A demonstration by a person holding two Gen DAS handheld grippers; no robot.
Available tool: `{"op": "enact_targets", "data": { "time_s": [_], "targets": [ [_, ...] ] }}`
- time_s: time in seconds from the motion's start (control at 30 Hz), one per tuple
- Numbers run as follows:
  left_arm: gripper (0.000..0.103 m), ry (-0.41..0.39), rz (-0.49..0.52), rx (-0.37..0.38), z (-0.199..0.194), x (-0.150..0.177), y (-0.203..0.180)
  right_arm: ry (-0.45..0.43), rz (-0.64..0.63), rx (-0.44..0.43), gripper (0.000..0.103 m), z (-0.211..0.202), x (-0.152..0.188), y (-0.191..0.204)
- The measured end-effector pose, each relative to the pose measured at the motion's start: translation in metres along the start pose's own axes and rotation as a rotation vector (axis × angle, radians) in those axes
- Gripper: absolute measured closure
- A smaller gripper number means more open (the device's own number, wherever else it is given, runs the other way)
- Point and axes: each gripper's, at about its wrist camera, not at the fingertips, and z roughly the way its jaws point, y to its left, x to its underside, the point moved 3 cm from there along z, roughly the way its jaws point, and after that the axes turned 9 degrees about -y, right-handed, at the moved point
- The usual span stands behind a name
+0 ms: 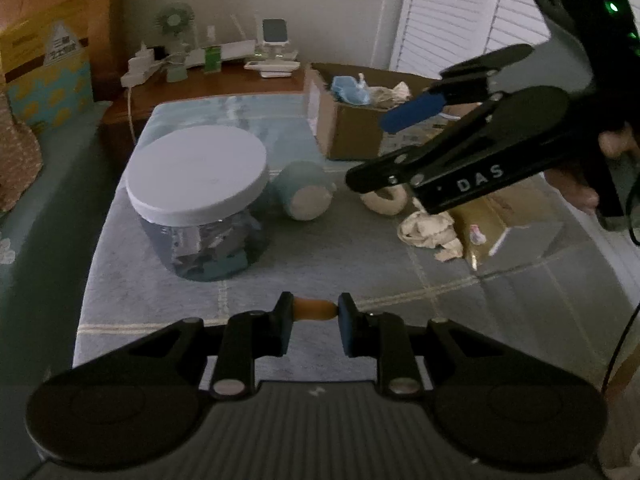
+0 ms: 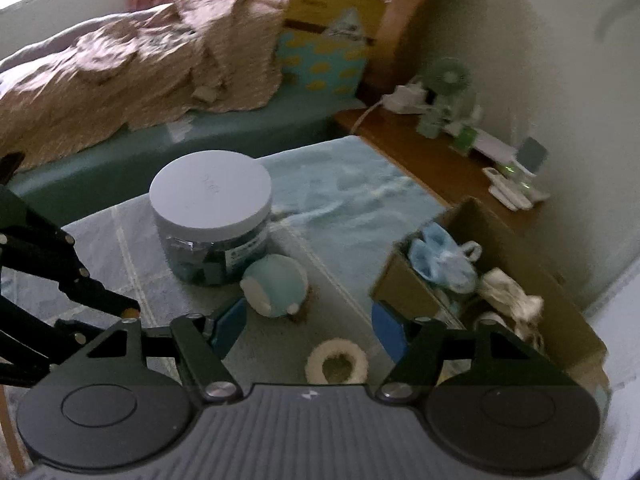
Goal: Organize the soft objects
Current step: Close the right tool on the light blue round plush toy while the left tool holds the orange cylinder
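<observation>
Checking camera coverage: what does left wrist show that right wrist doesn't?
Left wrist only: the small orange object pinched between the left gripper pads, the crumpled cream cloth, the flattened cardboard, and the shutters.
Right wrist only: the bed with a rumpled brown quilt, and the right gripper from behind, open above the fluffy ring.
Both: lidded jar, teal plush, cardboard box of soft items, and desk fan.
</observation>
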Motion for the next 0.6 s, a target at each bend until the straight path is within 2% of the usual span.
{"op": "enact_targets", "data": {
  "time_s": [0.23, 0.47, 0.6],
  "targets": [
    [0.081, 0.011, -0.01, -0.015, 0.006, 0.0, 0.004, 0.036, -0.055, -0.097, 0.03, 0.034, -0.008, 0.001],
    [0.081, 0.019, -0.018, -0.01, 0.01, -0.001, 0.009, 0.064, -0.059, -0.138, 0.036, 0.056, -0.009, 0.004],
    [0.081, 0.021, -0.016, 0.001, 0.01, -0.001, 0.009, 0.081, -0.063, -0.147, 0.046, 0.062, -0.006, 0.006]
  ]
}}
